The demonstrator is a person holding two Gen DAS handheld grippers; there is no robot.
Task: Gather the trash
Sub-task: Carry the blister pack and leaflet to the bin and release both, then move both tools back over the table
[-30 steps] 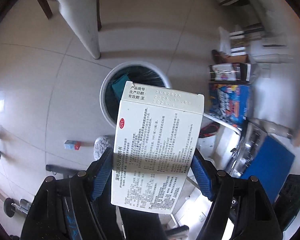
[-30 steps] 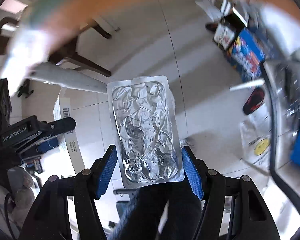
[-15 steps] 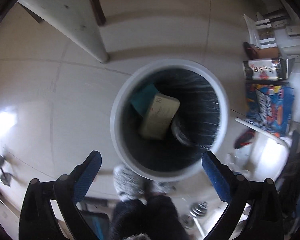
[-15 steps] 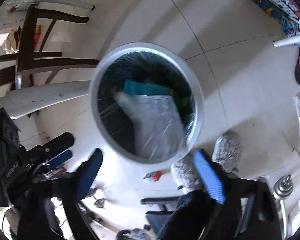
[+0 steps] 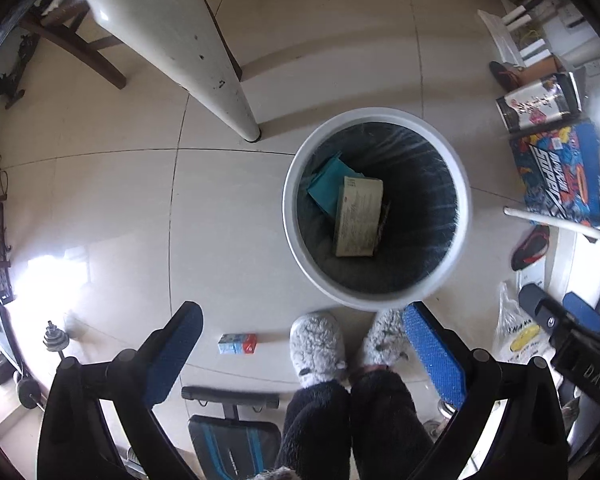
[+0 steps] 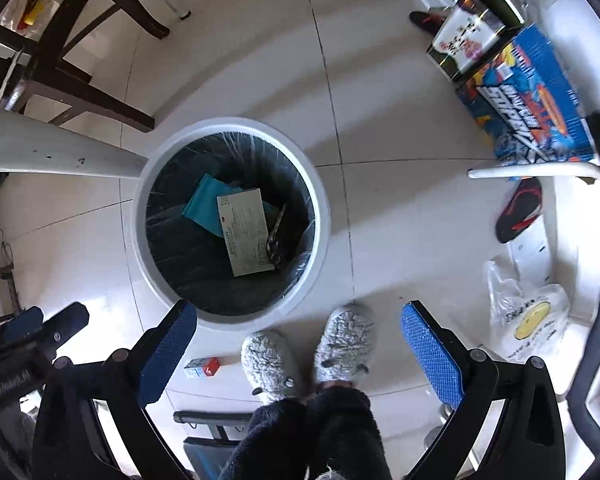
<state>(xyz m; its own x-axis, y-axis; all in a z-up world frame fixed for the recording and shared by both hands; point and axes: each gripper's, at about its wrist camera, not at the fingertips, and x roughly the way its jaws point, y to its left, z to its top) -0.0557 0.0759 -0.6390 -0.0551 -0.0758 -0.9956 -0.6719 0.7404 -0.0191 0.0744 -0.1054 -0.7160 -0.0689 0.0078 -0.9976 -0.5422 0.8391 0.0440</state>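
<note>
White printed cardboard medicine box (image 5: 358, 217) is lying flat inside the round white trash bin with black liner (image 5: 464, 216), long axis running from the bin's far side toward the person's feet, leaning slightly. It is resting partly over a teal flat packet (image 5: 327, 187); a crumpled foil blister sheet (image 6: 275, 236) is lying along the box's right edge. Left gripper (image 5: 302, 346) and right gripper (image 6: 299, 338) are both hovering above the bin, blue-padded fingers (image 5: 175, 354) spread wide, holding nothing. Grey fluffy slippers (image 5: 318, 346) are standing beside the bin on the tile floor (image 5: 228, 216).
</note>
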